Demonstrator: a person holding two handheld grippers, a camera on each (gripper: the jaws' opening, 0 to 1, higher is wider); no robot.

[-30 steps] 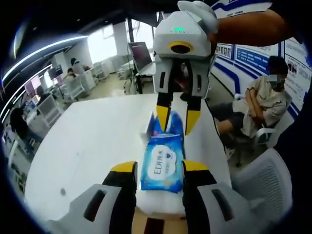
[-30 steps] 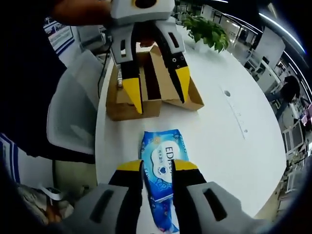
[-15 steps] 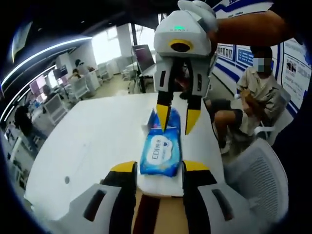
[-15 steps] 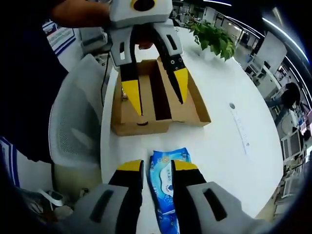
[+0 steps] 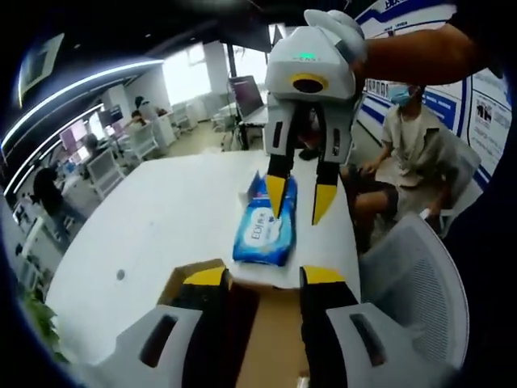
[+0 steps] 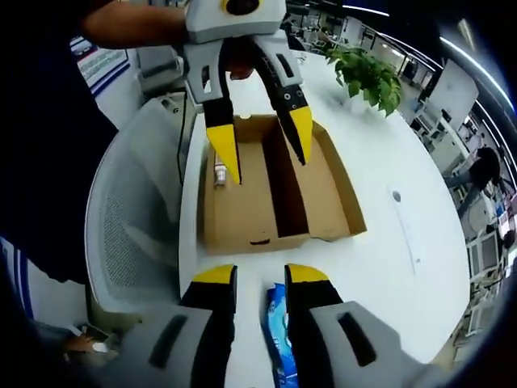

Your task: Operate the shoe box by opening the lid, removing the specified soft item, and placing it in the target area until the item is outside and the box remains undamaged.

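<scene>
Right gripper view: shoe box [image 6: 275, 194] sits open on the white bench [image 6: 388, 267], its lid folded flat beside it. The blue wipes pack [image 5: 266, 230] is out, lying flat on the bench just beside the box. Your right gripper [image 6: 260, 279] has its jaws parted, with the pack's end showing between them; nothing is clamped. Your left gripper [image 5: 260, 279] hangs over the box, jaws spread and empty. The pack looks light, soft and slick-wrapped, so expect it to sag and slip. If you re-grip, take it across the middle, not the crimped end.
</scene>
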